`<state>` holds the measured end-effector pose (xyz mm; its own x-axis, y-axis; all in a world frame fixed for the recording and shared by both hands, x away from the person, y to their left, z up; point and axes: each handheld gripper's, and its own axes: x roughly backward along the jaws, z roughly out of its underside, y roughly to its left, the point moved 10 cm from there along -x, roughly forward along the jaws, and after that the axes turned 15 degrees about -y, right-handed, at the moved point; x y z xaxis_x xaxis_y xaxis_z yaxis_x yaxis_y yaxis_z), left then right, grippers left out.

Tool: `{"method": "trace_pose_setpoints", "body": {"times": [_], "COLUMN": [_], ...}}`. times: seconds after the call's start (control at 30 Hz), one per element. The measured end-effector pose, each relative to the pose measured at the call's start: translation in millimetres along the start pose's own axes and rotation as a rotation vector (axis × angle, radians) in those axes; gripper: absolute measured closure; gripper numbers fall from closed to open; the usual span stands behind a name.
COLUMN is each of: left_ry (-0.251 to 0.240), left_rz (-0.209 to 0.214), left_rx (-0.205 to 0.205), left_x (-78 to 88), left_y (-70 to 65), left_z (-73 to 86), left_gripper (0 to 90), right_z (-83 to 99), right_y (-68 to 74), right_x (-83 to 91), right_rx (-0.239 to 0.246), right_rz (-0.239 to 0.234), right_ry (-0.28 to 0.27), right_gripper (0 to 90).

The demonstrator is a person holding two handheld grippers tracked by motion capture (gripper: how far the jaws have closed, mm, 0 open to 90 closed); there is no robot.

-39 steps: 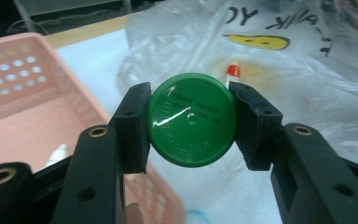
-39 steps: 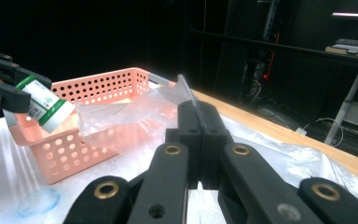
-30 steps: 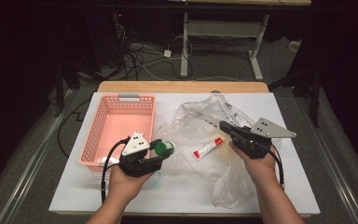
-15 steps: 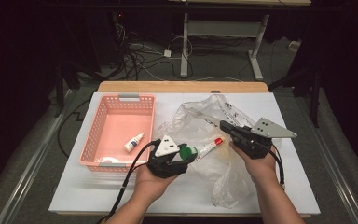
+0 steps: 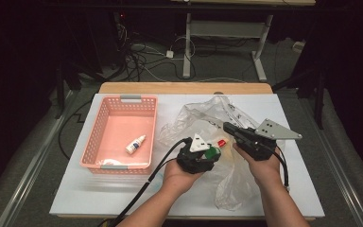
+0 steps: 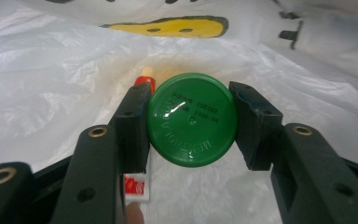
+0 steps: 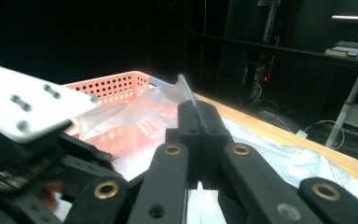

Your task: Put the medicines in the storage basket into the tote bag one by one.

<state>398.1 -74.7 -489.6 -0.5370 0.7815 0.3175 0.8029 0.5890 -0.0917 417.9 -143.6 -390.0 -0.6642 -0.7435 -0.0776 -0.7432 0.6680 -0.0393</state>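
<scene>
The green-capped container (image 6: 192,120) sits between the jaws of the left gripper (image 6: 192,126), both pads bearing on the rim of its round lid, just over the clear plastic bag (image 5: 227,184) near the table's front. Beside the left pad lies a small tube with a red tip (image 6: 144,80), resting on the bag film. The right gripper (image 7: 199,123) has its jaws pressed together on a pinched fold of that bag, holding the film up. Farther off stands the pink basket (image 5: 105,124) on the white table (image 5: 75,198), with a small white bottle (image 5: 135,144) lying inside it, well apart from both grippers. Judged risks: the lid is smooth and round and is held only at two narrow points, so the container could spin or slip out if the hand tilts; the thin film could slide from the right gripper's pinch or tear under a pull, letting the bag's mouth collapse; and the left gripper could snag or drag the red-tipped tube, given how close the two lie. Count: two grippers, one bag, one basket, one green-capped container, one red-tipped tube, one white bottle.
</scene>
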Motion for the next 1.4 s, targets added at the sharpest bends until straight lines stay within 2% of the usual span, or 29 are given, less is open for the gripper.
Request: {"method": "trace_pose_setpoints", "body": {"times": [0.13, 0.3, 0.43, 0.57, 0.63, 0.67, 0.7, 0.77, 0.97, 1.07, 1.13, 1.3, 1.4], "left_ry": [0.013, 0.02, 0.021, 0.035, 0.024, 0.03, 0.013, 0.006, 0.005, 0.021, 0.038, 0.035, 0.027], "left_rz": [0.0, 0.004, 0.016, 0.016, 0.003, 0.015, 0.011, 0.015, 0.023, 0.026, 0.034, 0.041, 0.049], "left_rx": [0.004, 0.006, 0.03, 0.023, 0.033, 0.018, 0.034, 0.036, 0.036, 0.035, 0.024, 0.027, 0.046], "left_x": [-18.1, -32.7, -40.7, -46.1, -48.8, -49.0, -50.5, -51.7, -52.6, -50.4, -47.0, -33.8, -22.2], "left_y": [2.5, 2.3, 1.4, -0.1, 0.7, 1.0, -0.1, -0.1, 0.2, 0.7, 1.5, 0.8, 0.7], "left_z": [6.5, 9.4, 11.1, 16.0, 17.5, 18.2, 16.8, 16.4, 16.0, 17.2, 18.7, 21.6, 23.7], "left_gripper": [50.6, 50.5, 50.5, 50.4, 50.4, 50.4, 50.3, 50.2, 49.4, 42.7, 38.5, 32.0, 29.6], "right_z": [-0.7, -0.7, -0.4, -0.3, -0.2, -0.2, -0.2, 0.3, 1.4, 1.6, 2.2, 2.6, 1.6], "right_y": [-0.5, -0.7, -0.3, -0.4, -0.4, -0.4, -0.3, -0.2, -0.6, -0.4, -0.2, 0.1, -0.4], "right_x": [0.8, 1.0, 0.8, 1.1, 1.2, 1.2, 1.1, 1.0, 0.4, 0.2, 0.1, -0.4, 0.0], "right_rx": [-0.001, -0.003, 0.007, 0.005, 0.006, 0.006, 0.005, 0.003, 0.003, 0.003, -0.001, 0.001, 0.004], "right_rz": [0.0, 0.0, -0.005, -0.004, -0.004, -0.004, -0.004, -0.003, -0.002, -0.004, -0.003, -0.003, -0.002], "right_ry": [-0.001, -0.002, 0.0, 0.0, 0.0, 0.001, 0.001, 0.002, 0.004, 0.004, 0.006, 0.008, 0.004], "right_gripper": [90.0, 90.0, 90.0, 90.0, 90.0, 90.0, 90.0, 90.0, 90.0, 90.0, 90.0, 90.0, 90.0]}}
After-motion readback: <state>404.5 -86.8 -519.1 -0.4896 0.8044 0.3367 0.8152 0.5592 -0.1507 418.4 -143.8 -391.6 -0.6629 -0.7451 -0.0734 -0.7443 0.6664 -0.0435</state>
